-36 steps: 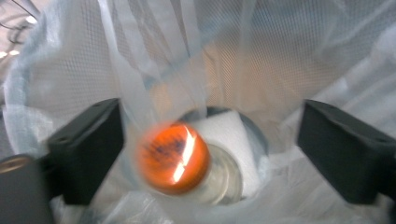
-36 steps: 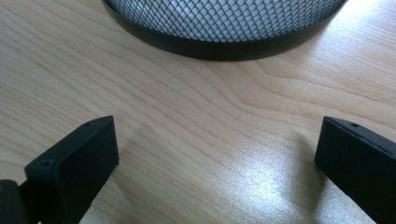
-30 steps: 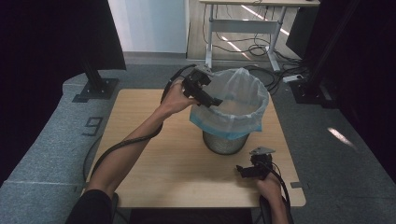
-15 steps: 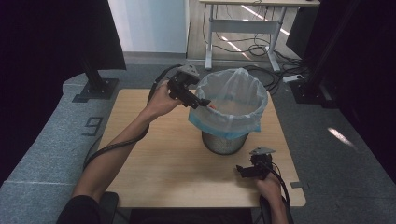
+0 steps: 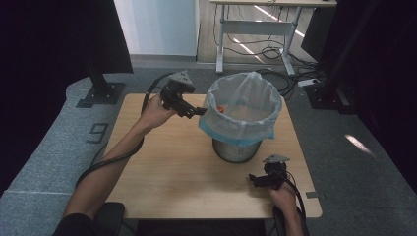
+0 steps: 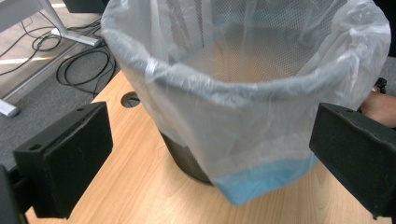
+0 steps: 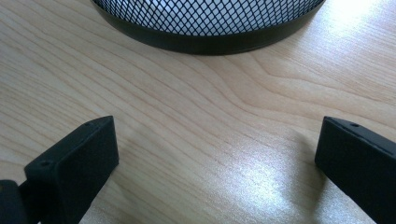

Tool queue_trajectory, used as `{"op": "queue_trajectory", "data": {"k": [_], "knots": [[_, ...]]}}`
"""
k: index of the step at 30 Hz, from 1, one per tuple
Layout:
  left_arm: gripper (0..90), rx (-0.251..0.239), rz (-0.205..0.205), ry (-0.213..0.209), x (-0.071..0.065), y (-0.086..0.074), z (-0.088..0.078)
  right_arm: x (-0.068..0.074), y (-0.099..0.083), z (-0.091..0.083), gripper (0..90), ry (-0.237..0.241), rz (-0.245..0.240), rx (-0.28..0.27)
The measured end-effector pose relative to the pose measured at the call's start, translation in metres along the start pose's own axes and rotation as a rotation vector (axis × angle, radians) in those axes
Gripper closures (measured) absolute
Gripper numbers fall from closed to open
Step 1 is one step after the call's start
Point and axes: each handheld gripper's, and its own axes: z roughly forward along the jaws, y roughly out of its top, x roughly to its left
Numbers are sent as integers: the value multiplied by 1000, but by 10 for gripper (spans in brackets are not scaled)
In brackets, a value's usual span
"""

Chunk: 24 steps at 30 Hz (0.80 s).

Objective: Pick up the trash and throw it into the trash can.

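The left claw (image 5: 199, 112) has drawn back, gaping beside the bag (image 5: 243, 110).

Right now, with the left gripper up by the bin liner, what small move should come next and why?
Probably ease the left gripper forward and close on the bag's rim. Its jaws stand wide open and empty, level with the folded-over plastic bag on the mesh bin, while the right gripper rests open on the table.

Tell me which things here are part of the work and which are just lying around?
In use:
translucent plastic bag liner
black wire-mesh waste bin
left claw, open beside the liner
small orange object inside

Lying about:
right claw, open, idle
light wooden table
floor cables
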Motion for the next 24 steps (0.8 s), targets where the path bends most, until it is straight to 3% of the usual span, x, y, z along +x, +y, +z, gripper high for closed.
{"op": "queue_trajectory", "data": {"k": [24], "knots": [[0, -20, -68, 55, 2, -78, -25, 0, 0, 0, 0, -1, 0, -1]]}}
